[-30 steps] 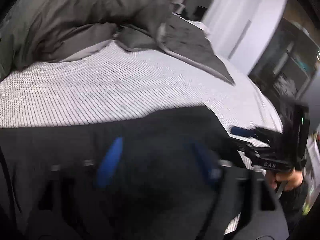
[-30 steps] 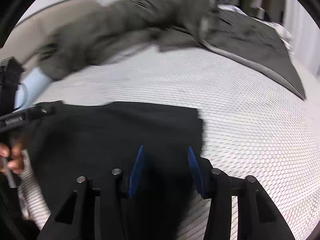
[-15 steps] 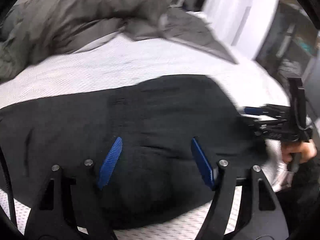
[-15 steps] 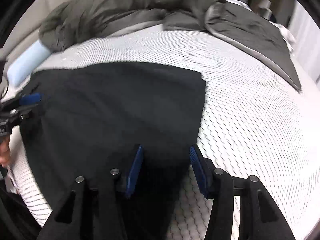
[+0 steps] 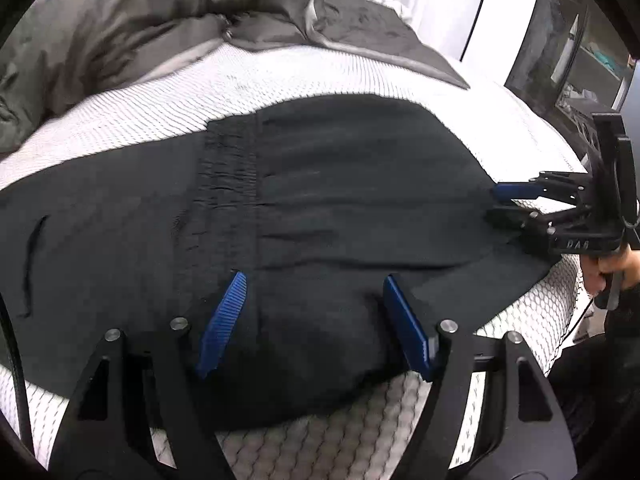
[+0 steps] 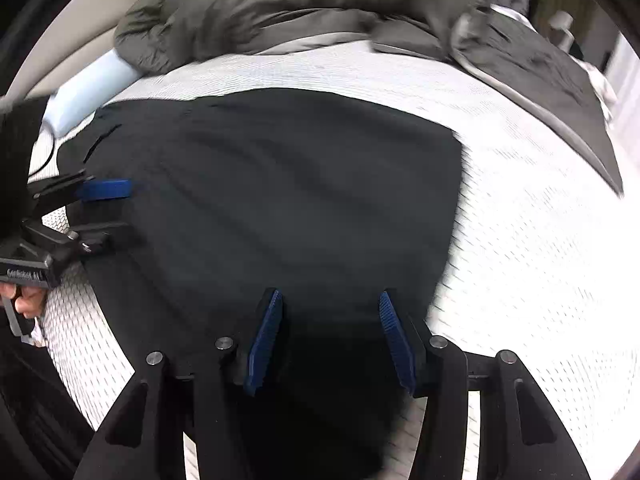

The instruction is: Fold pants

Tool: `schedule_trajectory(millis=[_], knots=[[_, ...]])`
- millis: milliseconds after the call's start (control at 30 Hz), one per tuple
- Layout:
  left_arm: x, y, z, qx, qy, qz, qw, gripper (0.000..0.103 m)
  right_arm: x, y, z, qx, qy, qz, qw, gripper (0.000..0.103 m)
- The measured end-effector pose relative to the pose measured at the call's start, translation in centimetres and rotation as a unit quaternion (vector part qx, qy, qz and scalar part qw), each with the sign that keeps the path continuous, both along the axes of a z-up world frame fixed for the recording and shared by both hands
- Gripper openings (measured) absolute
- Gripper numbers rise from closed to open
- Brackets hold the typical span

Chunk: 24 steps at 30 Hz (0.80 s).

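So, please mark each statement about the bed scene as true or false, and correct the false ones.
1. The pants are black. True.
2. The pants lie on a wooden table. False: they lie on a white mattress with a mesh pattern.
3. A grey duvet is bunched at the far side of the mattress. True.
4. The duvet covers the pants. False: a strip of bare mattress shows between them.
5. The pads of the right claw are red. False: they are blue.
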<state>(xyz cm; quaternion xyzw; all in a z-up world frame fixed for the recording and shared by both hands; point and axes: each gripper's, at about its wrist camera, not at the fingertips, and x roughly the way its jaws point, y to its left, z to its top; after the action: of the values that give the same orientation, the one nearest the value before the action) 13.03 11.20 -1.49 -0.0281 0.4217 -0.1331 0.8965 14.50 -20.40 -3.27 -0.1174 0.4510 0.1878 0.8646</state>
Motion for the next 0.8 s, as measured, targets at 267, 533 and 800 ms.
schedule_trajectory(millis=[267, 533, 800], knots=[[-0.8, -3.1, 0.0, 0.008, -0.009, -0.021, 0.9997, 0.074, -1.1, 6.1, 0.2, 0.002, -0.024, 0.063, 0.998, 0.052], [-1.8, -1.8, -0.8, 0.008, -0.008, -0.039, 0.9992, 0.071, -1.1, 2.1, -0.6, -0.023, -0.009, 0.041, 0.999, 0.055], [-4.5, -0.6, 0.6, -0.009, -0.033, -0.019, 0.9992, 0.071, -1.3, 0.4, 0.6, -0.025, -0.035, 0.021, 0.999, 0.064]])
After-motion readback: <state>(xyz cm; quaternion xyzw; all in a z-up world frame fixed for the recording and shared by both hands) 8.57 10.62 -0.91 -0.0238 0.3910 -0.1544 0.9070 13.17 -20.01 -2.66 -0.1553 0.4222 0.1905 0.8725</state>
